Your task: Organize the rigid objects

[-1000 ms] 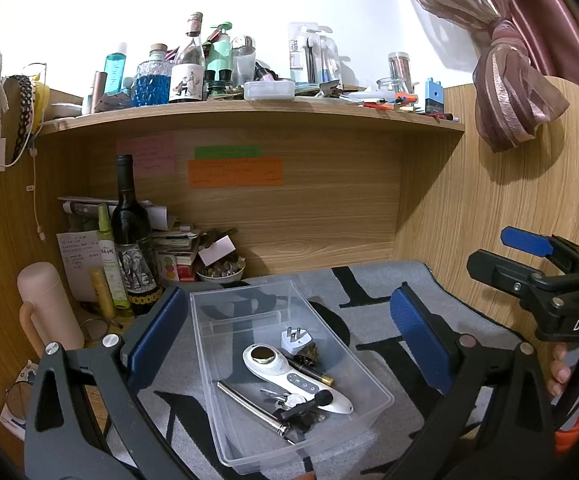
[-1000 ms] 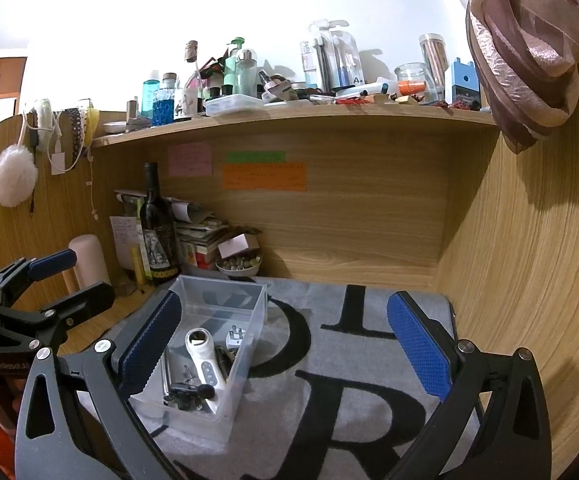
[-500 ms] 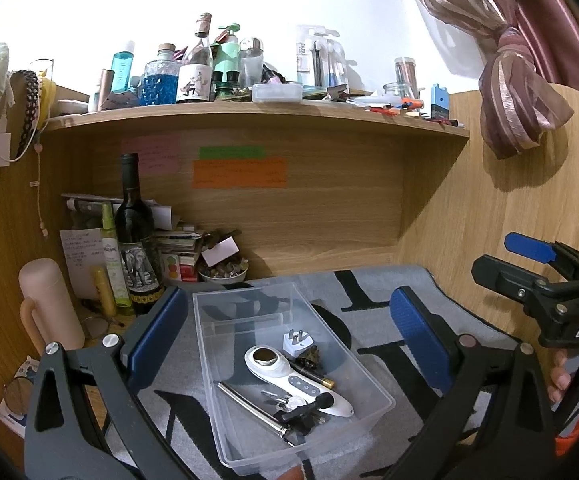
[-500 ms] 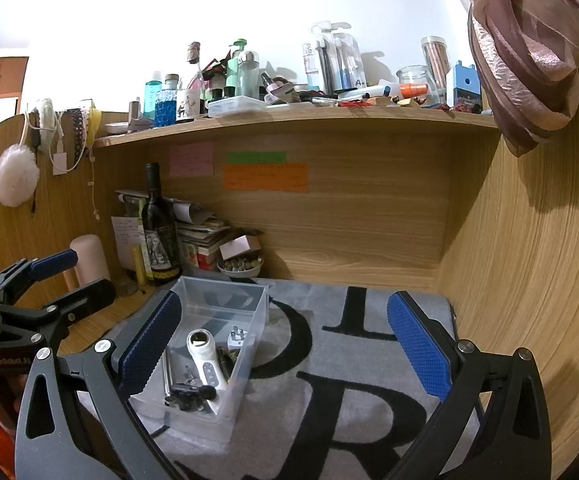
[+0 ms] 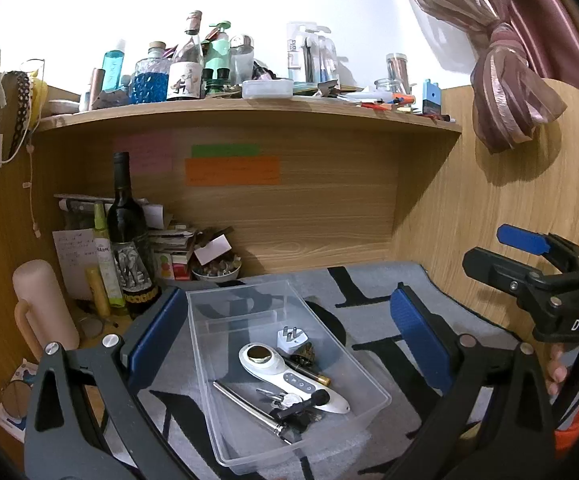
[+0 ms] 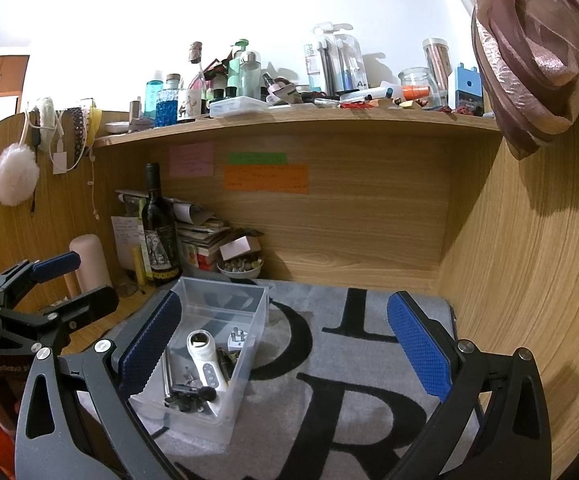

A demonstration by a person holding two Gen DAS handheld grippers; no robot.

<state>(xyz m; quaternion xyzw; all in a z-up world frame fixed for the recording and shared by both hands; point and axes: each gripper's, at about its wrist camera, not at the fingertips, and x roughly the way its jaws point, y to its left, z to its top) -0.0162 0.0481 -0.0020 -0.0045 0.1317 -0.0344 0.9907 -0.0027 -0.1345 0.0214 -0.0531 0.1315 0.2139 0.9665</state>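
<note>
Since the earlier frames little has shifted: both views have drifted only slightly, and the clear plastic bin (image 5: 289, 376) keeps its place on the grey lettered mat (image 6: 353, 392). The left gripper (image 5: 285, 332) hangs over the bin with its blue-padded fingers (image 5: 419, 344) spread wide, one on each side of the bin, gripping nothing. The right gripper (image 6: 285, 344) is likewise spread wide and empty, to the right of the bin, over bare mat; its left pad overlaps the bin's near-left wall in its own view, contact not clear. Inside the bin, toward its near end: a white handheld device (image 5: 289, 376) lying diagonally, a white plug adapter (image 5: 291, 338) just behind it, a metal rod (image 5: 245, 406) to its left, a small black-and-gold tube (image 5: 309, 372) beside it, and a clump of keys and dark small parts (image 5: 293, 408) at its tip. The bin's far end is bare. Behind the bin, against the wooden back panel, stand a dark wine bottle (image 5: 127, 240) and a small bowl (image 5: 215, 270). Left of the bin stands a pink cylinder (image 5: 41, 304).
</note>
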